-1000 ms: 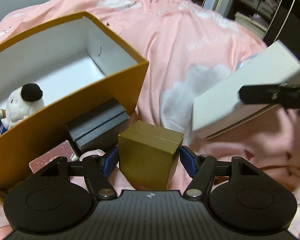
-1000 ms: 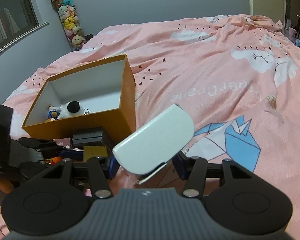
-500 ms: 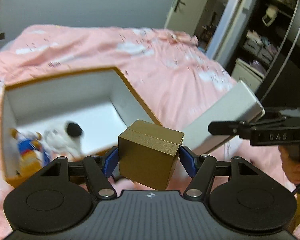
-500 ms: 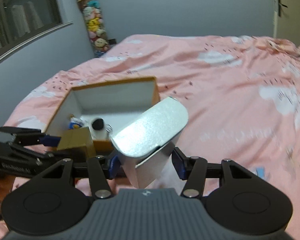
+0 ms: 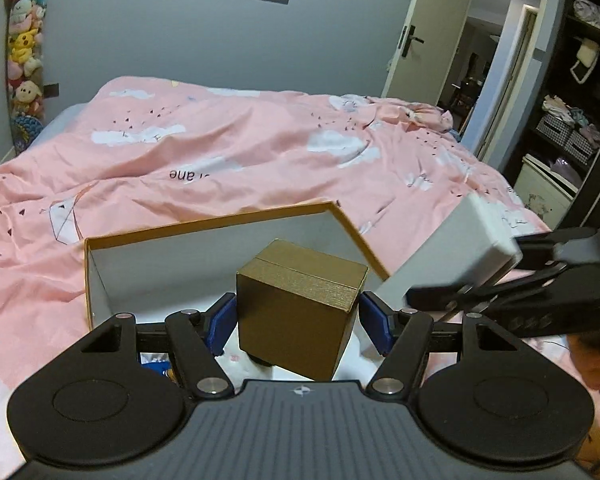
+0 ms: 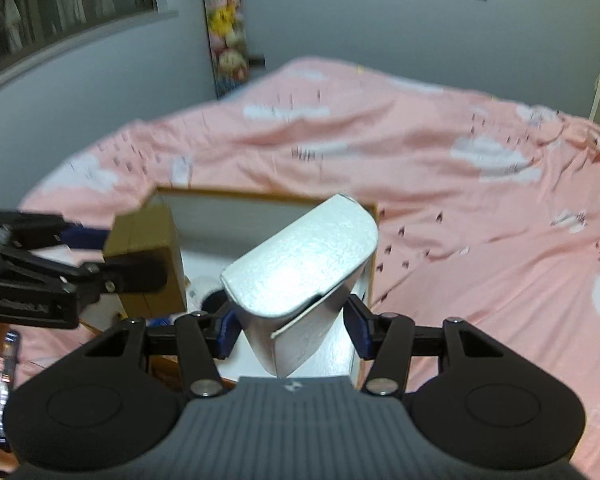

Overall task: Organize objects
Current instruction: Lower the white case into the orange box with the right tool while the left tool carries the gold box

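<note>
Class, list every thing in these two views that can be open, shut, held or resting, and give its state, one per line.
Orange cardboard box with white inside: open, lidless, on the pink bedspread.
Gold cube-shaped box: closed, held above the orange box.
White rounded case: tilted, held.
Left gripper: shut on the gold box.
Right gripper: shut on the white case.
Room door: open.

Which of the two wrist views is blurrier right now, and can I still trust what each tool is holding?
Right wrist view: heavy motion blur across the bedspread and orange box, though the white case in the right tool reads clearly. Left wrist view: mostly sharp, dim indoor light, fisheye bending at the edges; the gold box in the left tool is crisp.
</note>
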Demonstrator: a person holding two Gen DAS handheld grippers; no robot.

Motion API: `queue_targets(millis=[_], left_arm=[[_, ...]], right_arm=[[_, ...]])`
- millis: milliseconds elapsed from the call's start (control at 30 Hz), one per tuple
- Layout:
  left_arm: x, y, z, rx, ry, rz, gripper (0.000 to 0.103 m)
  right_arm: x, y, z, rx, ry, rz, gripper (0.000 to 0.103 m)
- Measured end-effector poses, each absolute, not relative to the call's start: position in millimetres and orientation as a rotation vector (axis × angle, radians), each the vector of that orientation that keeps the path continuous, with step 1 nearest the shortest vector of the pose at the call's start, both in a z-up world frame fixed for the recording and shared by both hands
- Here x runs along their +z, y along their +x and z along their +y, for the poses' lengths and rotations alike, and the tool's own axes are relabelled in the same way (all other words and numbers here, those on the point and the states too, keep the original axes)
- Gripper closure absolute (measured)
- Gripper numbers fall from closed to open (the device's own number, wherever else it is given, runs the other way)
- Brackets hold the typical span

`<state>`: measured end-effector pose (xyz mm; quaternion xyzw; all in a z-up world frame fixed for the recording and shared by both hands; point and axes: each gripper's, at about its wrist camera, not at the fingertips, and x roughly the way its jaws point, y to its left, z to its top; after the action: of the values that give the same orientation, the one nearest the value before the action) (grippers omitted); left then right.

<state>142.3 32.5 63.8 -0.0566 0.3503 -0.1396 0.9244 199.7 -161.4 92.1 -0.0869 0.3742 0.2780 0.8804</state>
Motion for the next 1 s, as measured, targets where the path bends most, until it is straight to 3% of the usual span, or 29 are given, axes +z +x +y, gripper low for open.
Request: queue_targets(millis=[400,700,800,867,1000], left_arm=[[37.1,172.7,50.0,-0.283,-0.096,0.765,0.027],[29.8,200.1,65.9,-0.235,-0.103,0.805,0.027],[26.9,207.5,68.6,-0.232,-0.1,0.82,0.027],[24.0,211.0,69.1,-0.231,-0.097,0.832,0.027],[17.6,215.4,71.5,-0.23,-0.101,0.852,0.027]], right_arm=[[20.8,244.9,-111.0,0.497,-0.282,1.045,0.047],[11.6,278.8,-80.3,0.513,-0.293,1.029,0.049],[2.9,294.0,-73.3,0.509,-0.298,1.053,0.052],[-6.9,301.0,-70.3,0.501,-0.306,1.081,0.067],[-29.7,310.2,-72.2,0.484,-0.323,1.148,0.072]])
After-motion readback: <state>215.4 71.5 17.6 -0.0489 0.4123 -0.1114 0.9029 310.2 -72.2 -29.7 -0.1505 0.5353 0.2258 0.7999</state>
